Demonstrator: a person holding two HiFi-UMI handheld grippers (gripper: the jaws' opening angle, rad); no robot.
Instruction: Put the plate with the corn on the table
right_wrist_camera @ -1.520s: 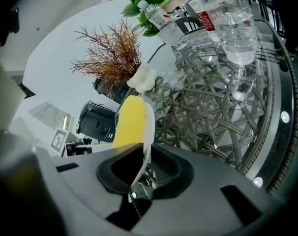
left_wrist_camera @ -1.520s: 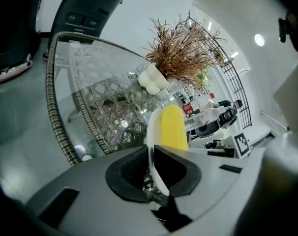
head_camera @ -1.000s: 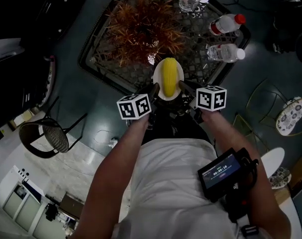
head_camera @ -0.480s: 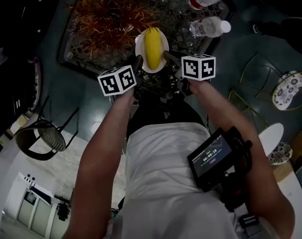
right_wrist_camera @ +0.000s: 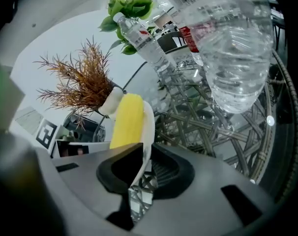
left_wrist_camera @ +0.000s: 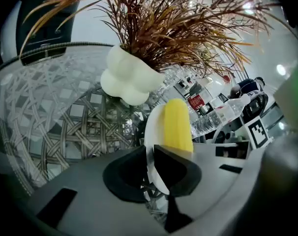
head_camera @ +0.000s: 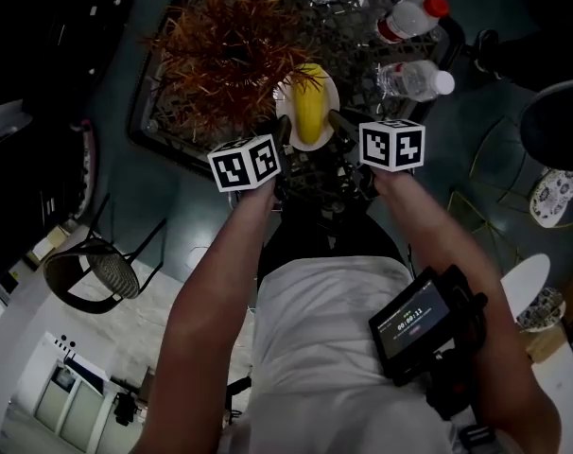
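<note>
Both are holding the small white oval plate (head_camera: 332,91), one on each side. The left gripper (left_wrist_camera: 150,157) is pinching the plate's left rim, with its jaws nearly closed on the thin edge. The right gripper (right_wrist_camera: 145,162) is clamping the right rim the same way. The yellow corn cob (head_camera: 310,112) is lying lengthwise on the plate.

The plate is sitting over the near edge of the glass-over-wicker tabletop (head_camera: 362,41), roughly mid-edge. Can't tell whether it's touching the glass or hanging just above it.

A dried rust-brown plant (head_camera: 225,50) in a lumpy white vase (left_wrist_camera: 127,77) is standing just beyond the plate, toward the left edge. A clear plastic red-capped bottle (head_camera: 411,17) and a clear plastic white-capped bottle (head_camera: 414,80) are sitting toward the right edge.
</note>
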